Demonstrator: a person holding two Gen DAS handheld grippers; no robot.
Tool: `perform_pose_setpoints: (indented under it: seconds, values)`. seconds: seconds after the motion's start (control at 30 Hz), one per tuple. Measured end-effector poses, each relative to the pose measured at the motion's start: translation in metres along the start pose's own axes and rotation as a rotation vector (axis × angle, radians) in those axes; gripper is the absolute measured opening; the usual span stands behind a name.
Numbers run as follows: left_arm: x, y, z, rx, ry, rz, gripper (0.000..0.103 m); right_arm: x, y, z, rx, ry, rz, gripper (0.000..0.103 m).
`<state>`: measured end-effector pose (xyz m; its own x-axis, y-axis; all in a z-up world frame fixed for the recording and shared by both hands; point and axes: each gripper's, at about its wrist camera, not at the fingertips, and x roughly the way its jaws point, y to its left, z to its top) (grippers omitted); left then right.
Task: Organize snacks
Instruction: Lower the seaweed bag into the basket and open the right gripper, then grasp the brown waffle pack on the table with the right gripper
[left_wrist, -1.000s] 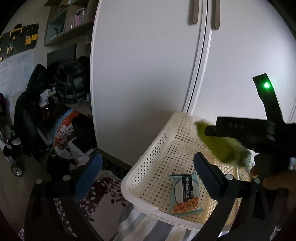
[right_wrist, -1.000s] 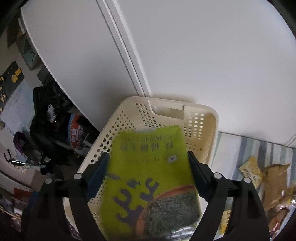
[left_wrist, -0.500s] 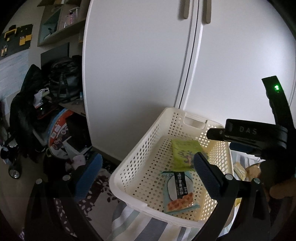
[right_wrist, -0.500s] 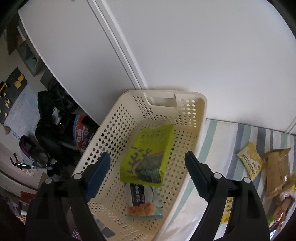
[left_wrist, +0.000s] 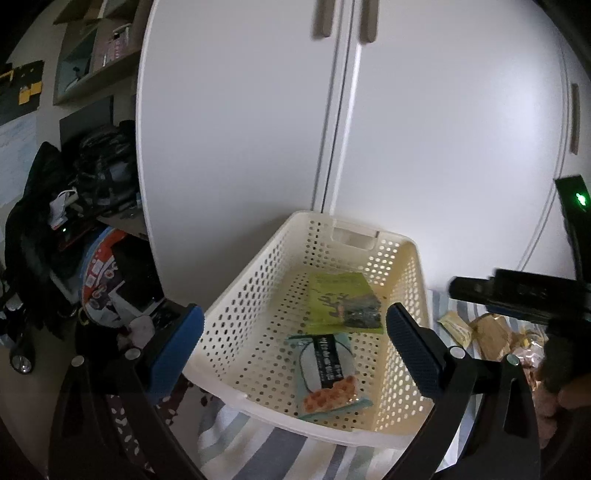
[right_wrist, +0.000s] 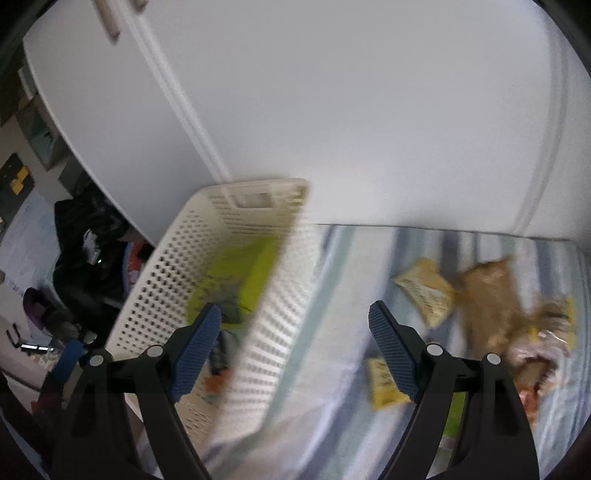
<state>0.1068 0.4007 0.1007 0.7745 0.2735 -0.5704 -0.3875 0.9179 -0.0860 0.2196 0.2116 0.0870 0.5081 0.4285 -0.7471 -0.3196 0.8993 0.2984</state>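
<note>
Your cream perforated basket (left_wrist: 236, 306) sits on a striped cloth (right_wrist: 332, 280), close against the white cupboard doors (left_wrist: 424, 129). It holds two snacks. A green seaweed packet (left_wrist: 341, 301) lies flat on the basket floor toward the handle-slot end, and a pale teal packet with a dark label and a waffle picture (left_wrist: 327, 369) lies nearer you, its far edge touching or slightly tucked under the green one.

Your left claw (left_wrist: 291, 349) is spread wide and holds nothing; its two blue pads frame the near end of the basket, one outside the left wall, the other over the right rim.

Your right claw (right_wrist: 295, 350) is also wide and empty. The right wrist view is blurred, but its left pad hangs over the basket interior and its right pad over the striped cloth, straddling the basket's right wall.

To the right of the basket, loose on the cloth, lie more snacks: a small yellow packet (right_wrist: 424, 291), a brown bag (right_wrist: 491, 291) just beside it, another yellow packet (right_wrist: 382, 384) nearer you, and a jumble of wrappers (right_wrist: 543, 343) at the far right, too blurred to sort out.
</note>
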Motion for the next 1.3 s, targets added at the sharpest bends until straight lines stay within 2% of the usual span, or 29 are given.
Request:
perform_pose_setpoints:
  seconds: [0.2, 0.3, 0.47, 0.57, 0.7, 1.03, 1.3]
  values:
    - [-0.008, -0.014, -0.003, 0.032, -0.017, -0.043, 0.1, -0.031, -0.051, -0.018, 0.07, -0.019, -0.063, 0.091]
    - [-0.013, -0.021, -0.003, 0.045, -0.031, -0.075, 0.1, -0.044, -0.082, -0.028, 0.119, -0.016, -0.124, 0.095]
    - [-0.016, -0.036, -0.007, 0.073, -0.022, -0.125, 0.1, -0.064, -0.14, -0.047, 0.235, -0.001, -0.211, 0.096]
    - [-0.019, -0.045, -0.009, 0.099, -0.025, -0.147, 0.1, -0.069, -0.165, -0.058, 0.283, 0.021, -0.268, 0.096]
    - [-0.026, -0.058, -0.014, 0.144, -0.037, -0.175, 0.1, -0.065, -0.189, -0.072, 0.341, 0.061, -0.296, 0.096]
    - [-0.028, -0.064, -0.018, 0.157, -0.022, -0.211, 0.1, -0.032, -0.214, -0.08, 0.512, 0.118, -0.257, 0.096]
    - [-0.028, -0.064, -0.017, 0.16, -0.013, -0.212, 0.1, -0.002, -0.203, -0.067, 0.471, 0.182, -0.321, 0.096]
